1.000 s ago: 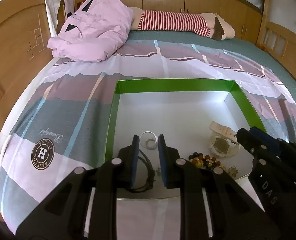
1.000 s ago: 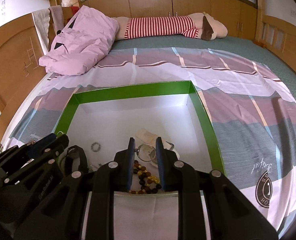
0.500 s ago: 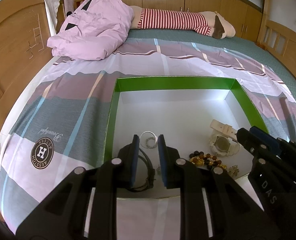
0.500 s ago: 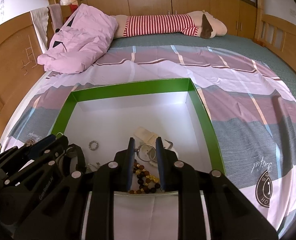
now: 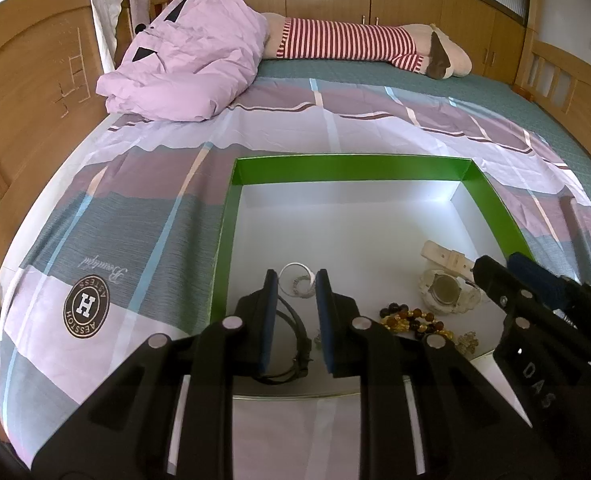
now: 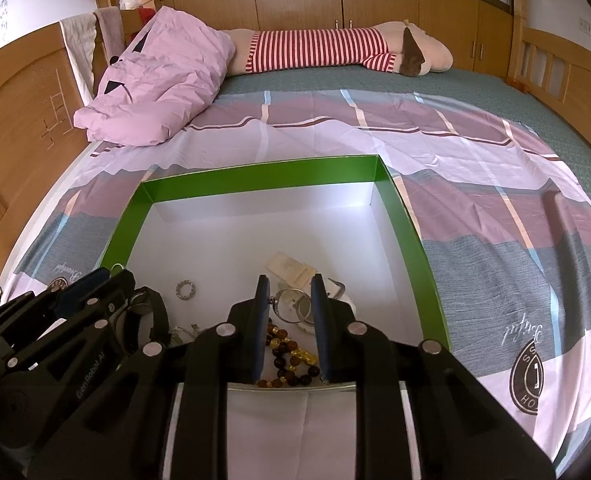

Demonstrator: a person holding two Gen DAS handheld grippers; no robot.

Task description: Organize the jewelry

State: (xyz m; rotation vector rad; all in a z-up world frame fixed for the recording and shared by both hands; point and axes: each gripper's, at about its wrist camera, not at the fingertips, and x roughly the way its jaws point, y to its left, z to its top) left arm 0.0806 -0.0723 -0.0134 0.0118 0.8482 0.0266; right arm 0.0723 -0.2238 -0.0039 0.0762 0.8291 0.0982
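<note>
Inside the green-rimmed white cardboard box [image 5: 375, 168] near the bed's front edge, the left gripper [image 5: 295, 316] hung empty, fingers slightly apart, over a black cord bracelet [image 5: 291, 340]. The right gripper [image 6: 287, 320], fingers opening and empty, hung over slippery amber beads [image 6: 287, 356], best pinched across the strand.

Light: bright, even daylight | Glare: far strip of the white floor of the green-walled cardboard box [image 5: 347, 196] washed out | Shadows: soft, faint | Distortion: strong fisheye; wooden headboard [image 6: 19, 108] bows at left, dark vignette in corners | Focus: sharp centre, softer toward edges.
</note>
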